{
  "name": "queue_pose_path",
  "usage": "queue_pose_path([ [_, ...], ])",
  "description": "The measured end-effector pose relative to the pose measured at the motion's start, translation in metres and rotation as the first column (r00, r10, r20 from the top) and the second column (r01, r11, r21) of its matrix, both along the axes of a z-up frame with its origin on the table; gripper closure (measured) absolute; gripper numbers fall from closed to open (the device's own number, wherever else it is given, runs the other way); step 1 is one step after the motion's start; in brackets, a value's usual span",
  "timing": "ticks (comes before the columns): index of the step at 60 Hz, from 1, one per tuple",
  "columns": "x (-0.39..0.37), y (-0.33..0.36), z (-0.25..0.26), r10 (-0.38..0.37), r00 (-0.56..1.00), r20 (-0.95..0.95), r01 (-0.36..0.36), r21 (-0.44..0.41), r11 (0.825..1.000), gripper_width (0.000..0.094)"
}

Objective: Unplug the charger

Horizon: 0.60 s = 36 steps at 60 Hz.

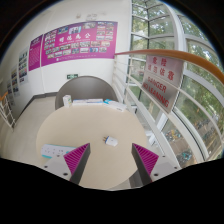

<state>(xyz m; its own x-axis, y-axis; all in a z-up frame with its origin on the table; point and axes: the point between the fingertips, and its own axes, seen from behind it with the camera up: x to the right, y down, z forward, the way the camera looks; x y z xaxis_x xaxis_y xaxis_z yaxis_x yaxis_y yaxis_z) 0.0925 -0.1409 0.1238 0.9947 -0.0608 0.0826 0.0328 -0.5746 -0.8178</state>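
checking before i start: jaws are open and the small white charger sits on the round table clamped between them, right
Not quite. In the gripper view the jaws are open, but the small white charger is not clamped; it lies on the round table just ahead of the gripper, untouched by the pink pads.

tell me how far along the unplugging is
Nothing looks done yet. The gripper is open and holds nothing, hanging over the round table. A small white object, possibly the charger, lies on the table just ahead of the fingers, untouched. No socket is visible. Left: reach the charger, grip it, pull it free.
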Motion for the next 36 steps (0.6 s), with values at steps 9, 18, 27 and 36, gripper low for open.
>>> queue_pose_path([
  [9,-0.018,-0.079,0.036,-0.019,1.000,0.013,0.019,0.008,1.000,0.0078],
  [18,-0.029,-0.133,0.057,-0.020,0.999,0.042,0.019,0.018,1.000,0.0080],
  [27,-0.035,-0.162,0.067,-0.027,0.999,0.041,0.026,0.028,0.999,0.0080],
  [36,-0.040,-0.169,0.067,-0.010,0.998,0.054,0.009,0.021,1.000,0.0083],
])
